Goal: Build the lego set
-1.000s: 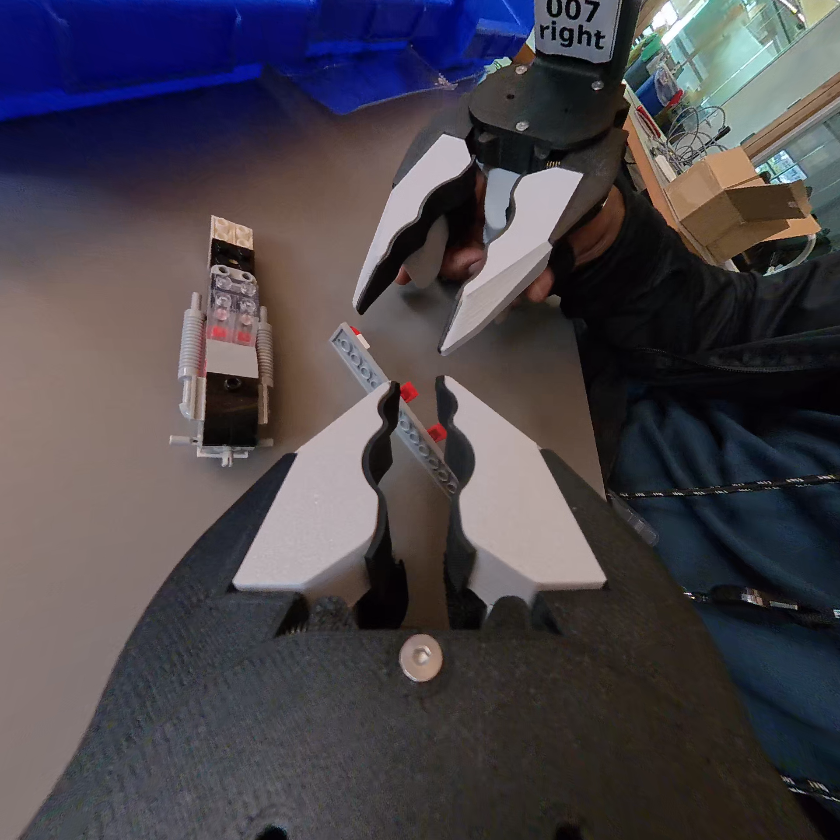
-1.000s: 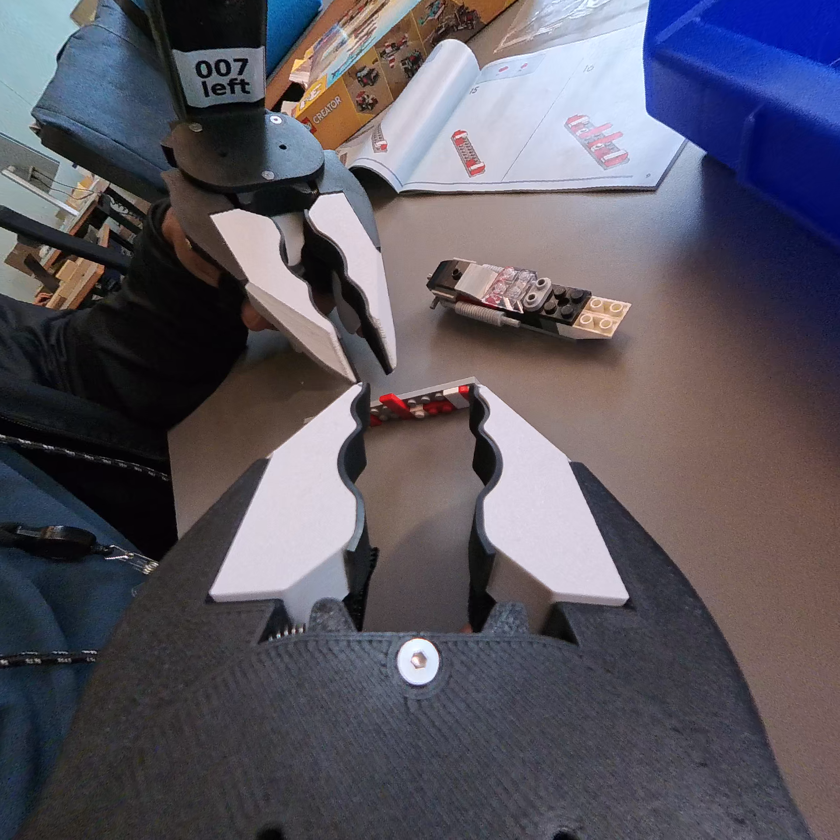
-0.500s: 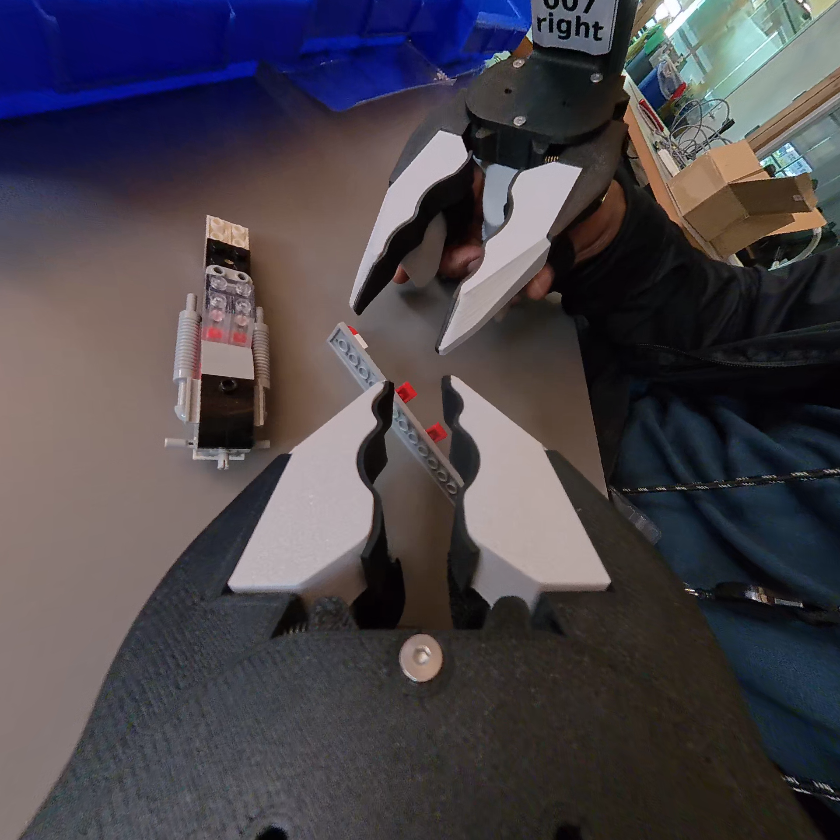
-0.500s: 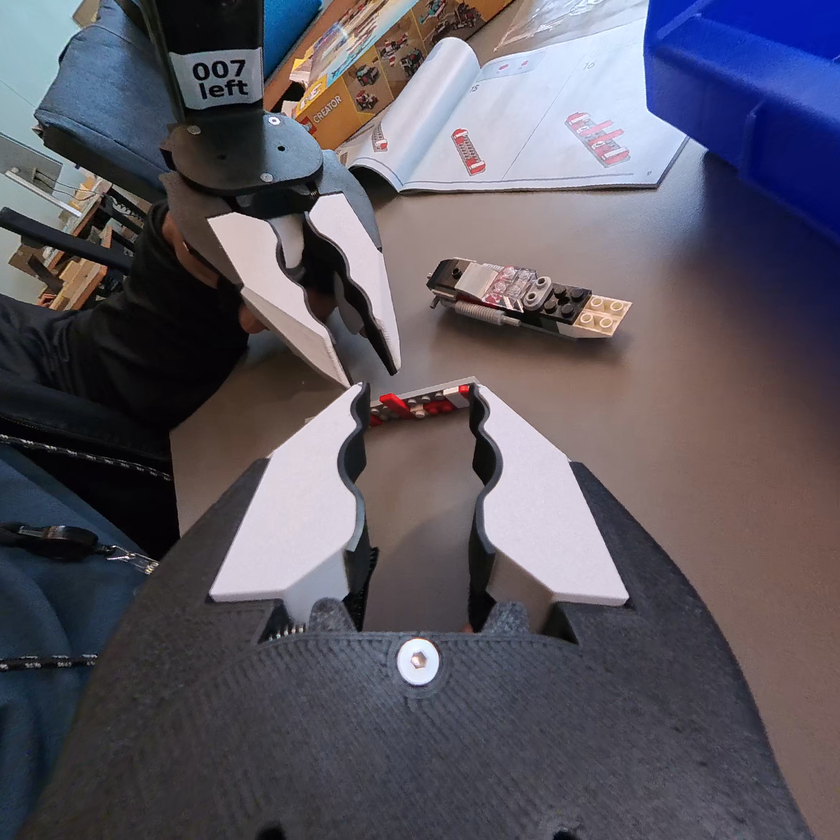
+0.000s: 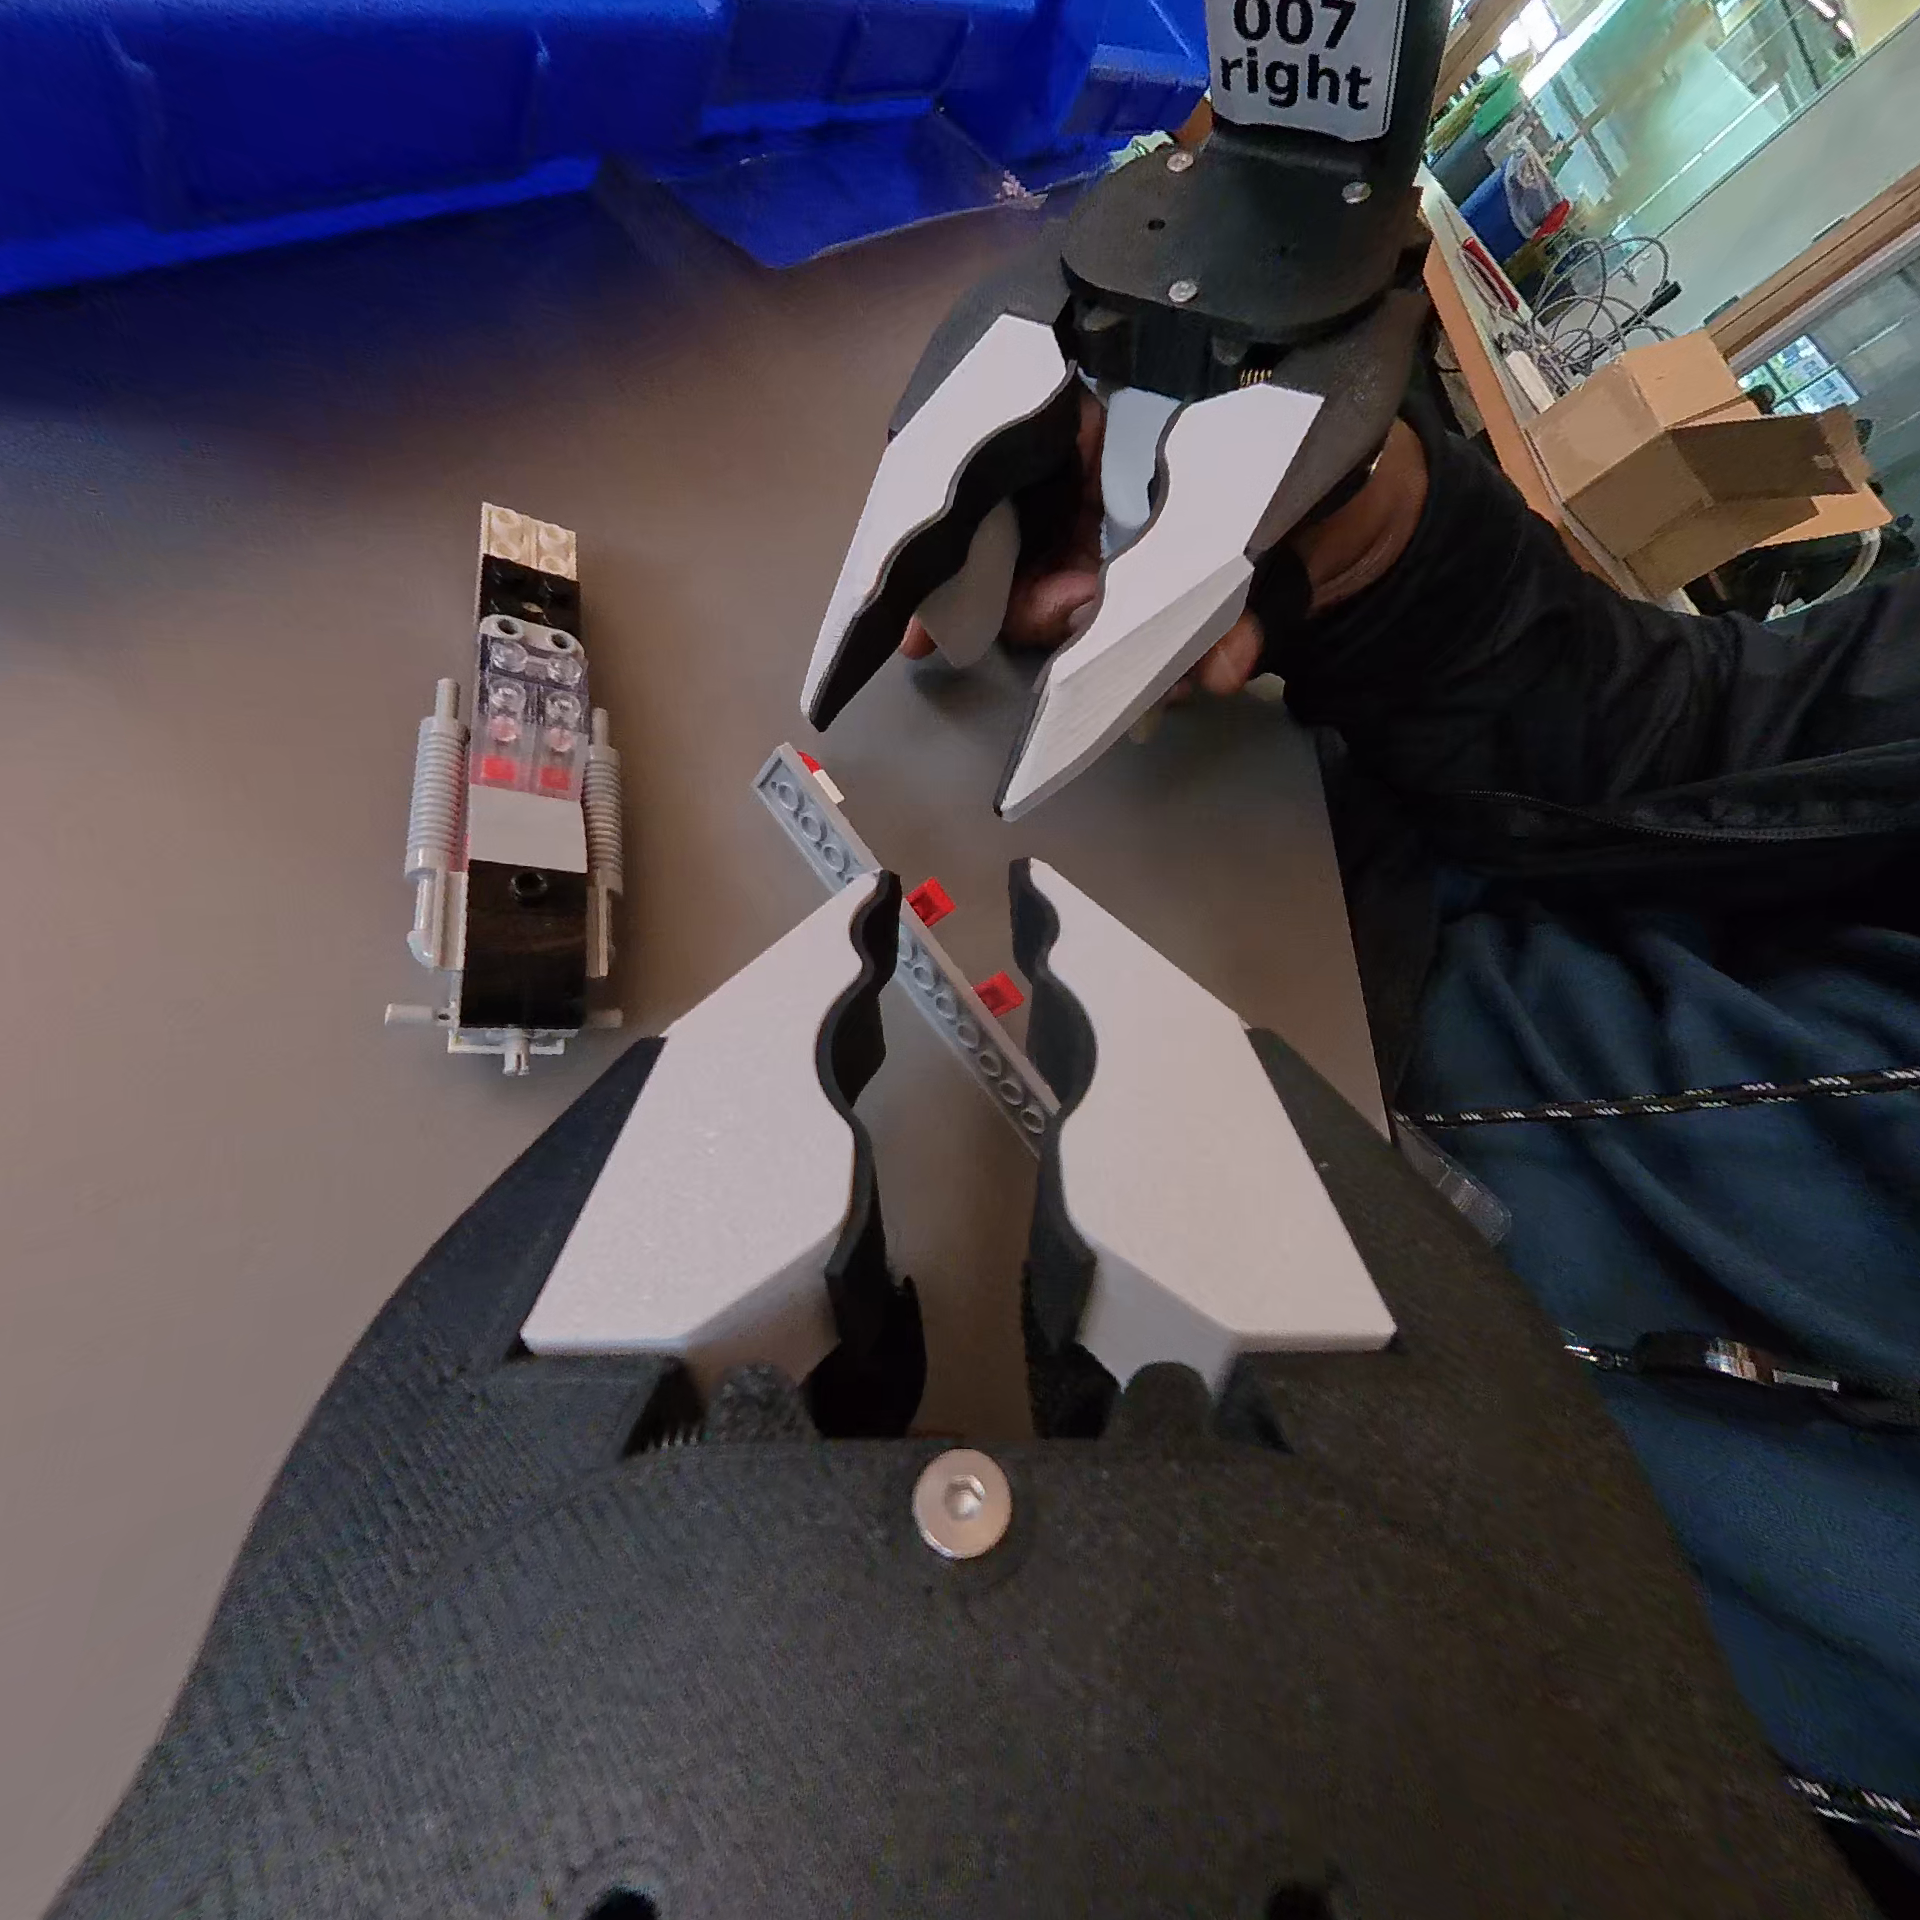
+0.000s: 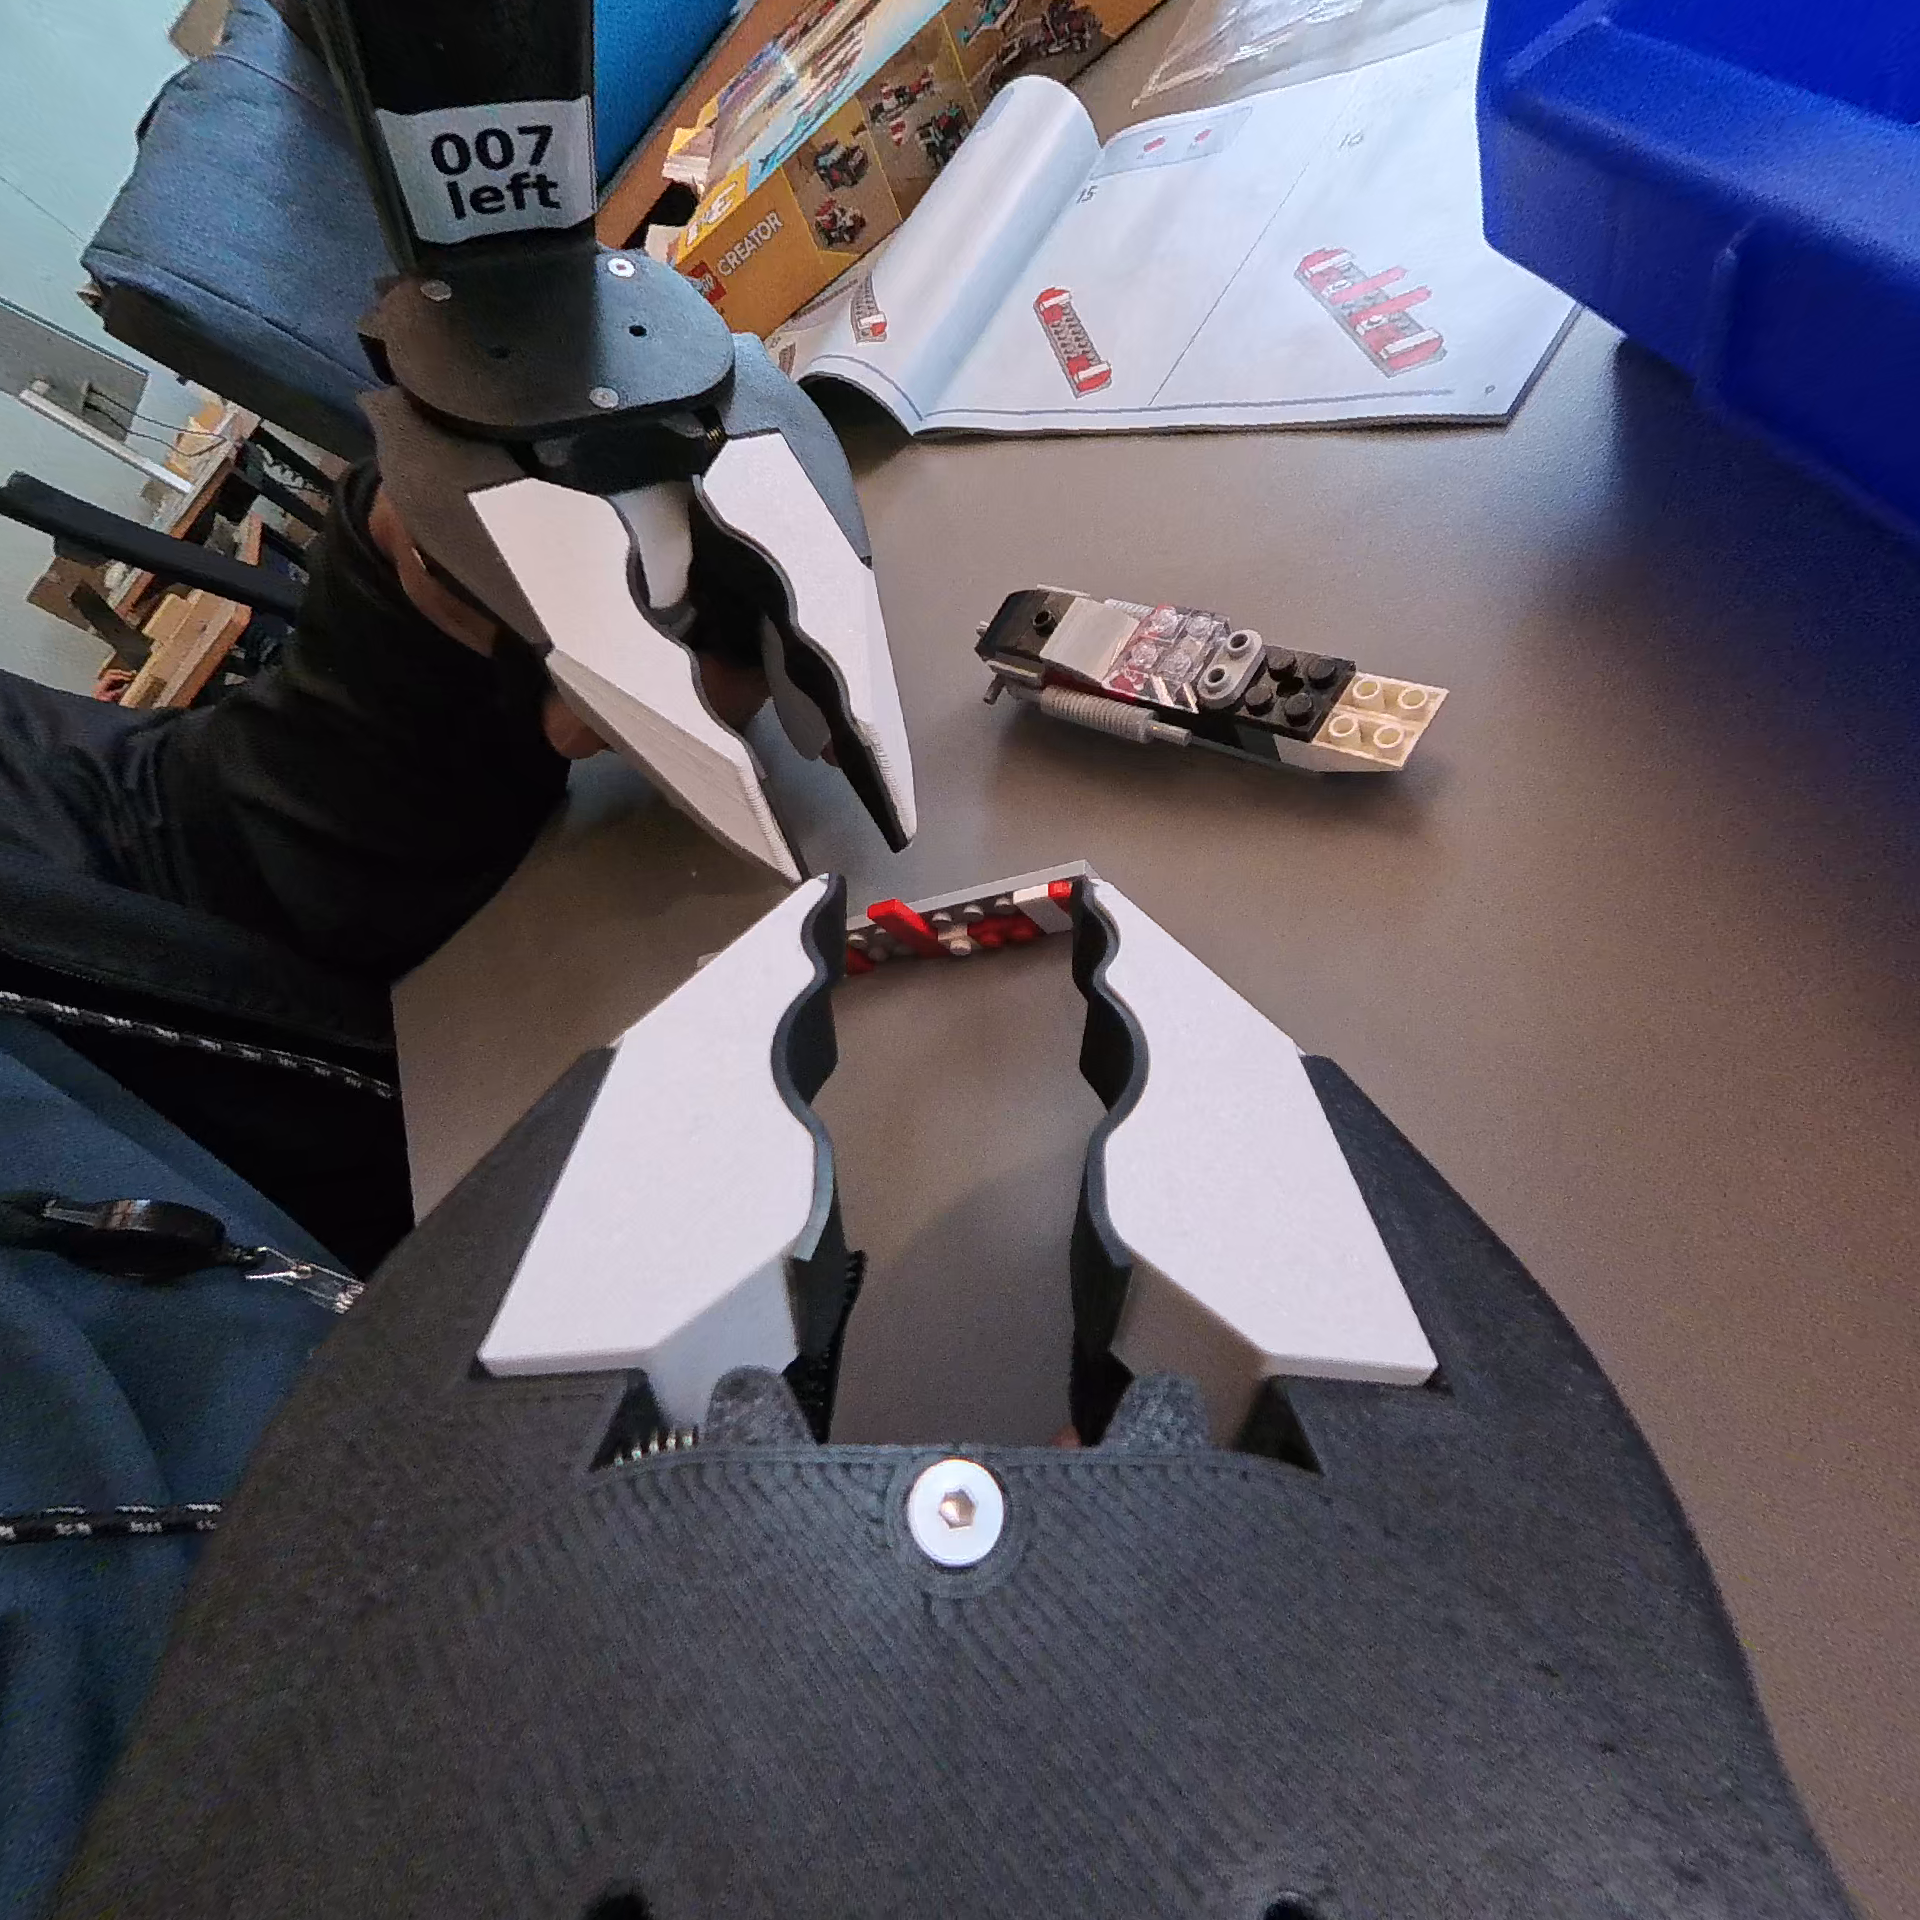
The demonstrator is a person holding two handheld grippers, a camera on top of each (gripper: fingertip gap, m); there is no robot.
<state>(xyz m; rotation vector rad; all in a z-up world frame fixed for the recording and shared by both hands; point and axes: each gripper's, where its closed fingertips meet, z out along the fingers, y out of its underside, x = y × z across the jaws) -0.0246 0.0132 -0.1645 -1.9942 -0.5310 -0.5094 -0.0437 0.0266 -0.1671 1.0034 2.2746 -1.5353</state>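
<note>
A long grey plate with small red pieces (image 5: 935, 987) lies on the grey table (image 5: 208, 1039), close to its near edge. My left gripper (image 5: 956, 878) is open and hovers over it, with the plate running slantwise under the gap between the fingers. My right gripper (image 6: 956, 888) is open too, and the plate (image 6: 956, 920) lies just beyond its tips. The right gripper also shows in the left wrist view (image 5: 909, 767), facing mine tip to tip. A partly built black, grey and white model (image 5: 514, 821) lies apart to the side; it also shows in the right wrist view (image 6: 1205, 681).
Blue bins (image 5: 416, 125) stand along the far side and also show in the right wrist view (image 6: 1714, 208). An open instruction booklet (image 6: 1195, 291) and the set's box (image 6: 831, 177) lie beyond the model. A person's dark sleeve (image 5: 1558, 675) and a blue cloth (image 5: 1662, 1195) are at the table's edge.
My left gripper's fingers have spread a little wider over the plate. The right gripper, the plate and the model have hardly moved.
</note>
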